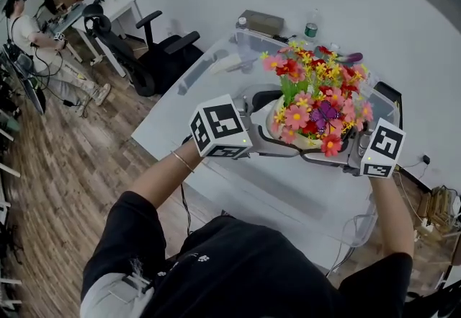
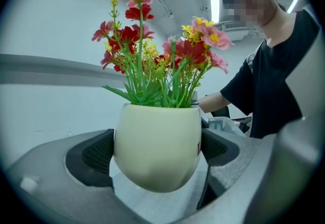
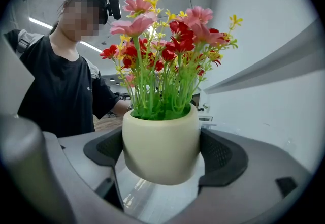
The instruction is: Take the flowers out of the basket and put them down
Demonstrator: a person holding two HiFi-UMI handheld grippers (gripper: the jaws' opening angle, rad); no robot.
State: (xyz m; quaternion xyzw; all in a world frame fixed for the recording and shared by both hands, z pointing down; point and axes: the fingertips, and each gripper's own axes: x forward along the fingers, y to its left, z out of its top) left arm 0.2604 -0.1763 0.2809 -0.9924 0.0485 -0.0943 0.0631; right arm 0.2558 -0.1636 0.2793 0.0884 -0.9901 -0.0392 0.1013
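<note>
Left gripper (image 2: 152,154) and right gripper (image 3: 160,153) both pinch the belly of the cream, rounded ceramic pot (image 3: 160,141) of pink, red and yellow flowers (image 1: 317,104) above the white table (image 1: 288,187); I judge it slippery, breakable and top-heavy, so I'd hold there, not the stems.

Smooth matt pot (image 2: 157,149), rough-textured rubbery fingers (image 2: 94,157)

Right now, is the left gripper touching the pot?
Touching. The left gripper view shows the left gripper's pads flush against the pot, no gap either side.
</note>
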